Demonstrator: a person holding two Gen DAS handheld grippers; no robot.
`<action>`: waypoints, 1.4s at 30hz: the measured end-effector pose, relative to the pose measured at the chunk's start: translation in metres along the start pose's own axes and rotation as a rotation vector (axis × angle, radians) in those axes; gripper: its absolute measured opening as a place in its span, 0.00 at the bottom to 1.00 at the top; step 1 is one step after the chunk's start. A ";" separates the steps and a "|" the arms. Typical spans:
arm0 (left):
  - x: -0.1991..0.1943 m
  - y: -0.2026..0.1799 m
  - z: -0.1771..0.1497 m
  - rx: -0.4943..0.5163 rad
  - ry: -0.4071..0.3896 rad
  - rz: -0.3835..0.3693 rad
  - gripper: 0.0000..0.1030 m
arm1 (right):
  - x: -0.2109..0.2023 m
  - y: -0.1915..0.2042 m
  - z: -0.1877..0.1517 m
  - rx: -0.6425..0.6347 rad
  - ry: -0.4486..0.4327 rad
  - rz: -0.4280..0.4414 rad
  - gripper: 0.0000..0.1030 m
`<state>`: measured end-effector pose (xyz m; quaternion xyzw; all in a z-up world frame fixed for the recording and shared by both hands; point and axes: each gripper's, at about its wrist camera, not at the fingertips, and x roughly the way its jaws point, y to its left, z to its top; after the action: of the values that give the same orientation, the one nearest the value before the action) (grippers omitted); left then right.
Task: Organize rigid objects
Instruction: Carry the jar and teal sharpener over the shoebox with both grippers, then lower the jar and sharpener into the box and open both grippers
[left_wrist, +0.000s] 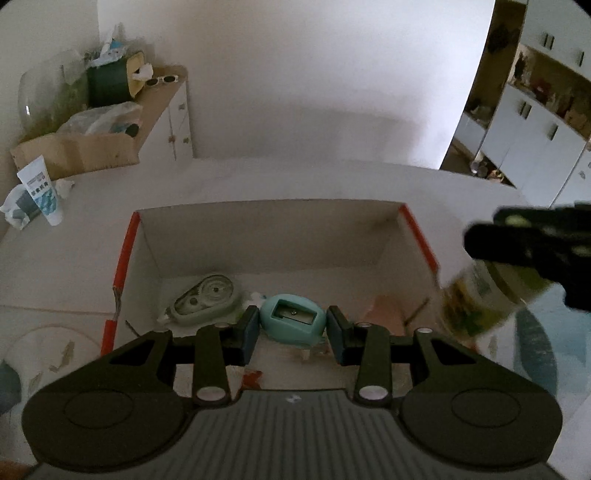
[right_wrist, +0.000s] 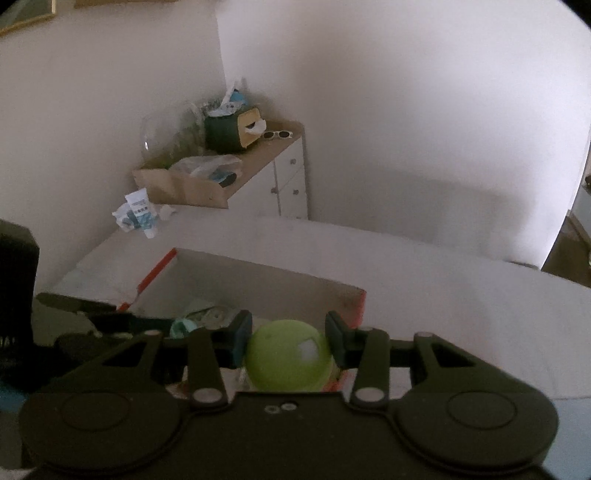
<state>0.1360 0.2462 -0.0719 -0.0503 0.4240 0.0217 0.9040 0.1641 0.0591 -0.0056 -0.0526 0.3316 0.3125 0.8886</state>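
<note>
White worktop, smooth and matte, carrying an open cardboard box: rectangular, white inside, with orange-red outer edges and one torn corner. The box serves as the landmark below.

Behind the box and to its left, a white cabinet with a tan top holds a brown cardboard tray, crumpled clear plastic bags, a dark green tissue holder and white-framed sunglasses. A white squeeze tube with blue print stands on the worktop, left of the box.

Left gripper, black plastic with blue-grey pads, is above the near part of the box; its jaws are set at middling width around a teal pencil sharpener, a rounded plastic body with a rectangular recess and metal blade. Whether the pads press it or only flank it cannot be told.

Right gripper, seen blurred at the box's right wall from the left wrist, has its jaws closed on a cylindrical container with a smooth lime-green domed cap and a printed label.

On the box floor, left of the sharpener, lies a pale green correction-tape dispenser, teardrop-shaped with visible gear wheels.
</note>
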 end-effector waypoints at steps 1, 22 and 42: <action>0.005 0.001 0.001 0.001 0.007 0.005 0.38 | 0.008 0.001 0.003 0.003 0.004 0.000 0.41; 0.093 0.002 0.017 0.069 0.192 -0.002 0.38 | 0.122 -0.006 0.007 0.068 0.160 -0.050 0.41; 0.099 -0.008 0.017 0.107 0.210 0.028 0.39 | 0.135 0.004 -0.001 0.056 0.261 -0.066 0.44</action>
<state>0.2126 0.2398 -0.1363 0.0019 0.5176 0.0064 0.8556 0.2403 0.1324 -0.0900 -0.0790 0.4512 0.2642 0.8488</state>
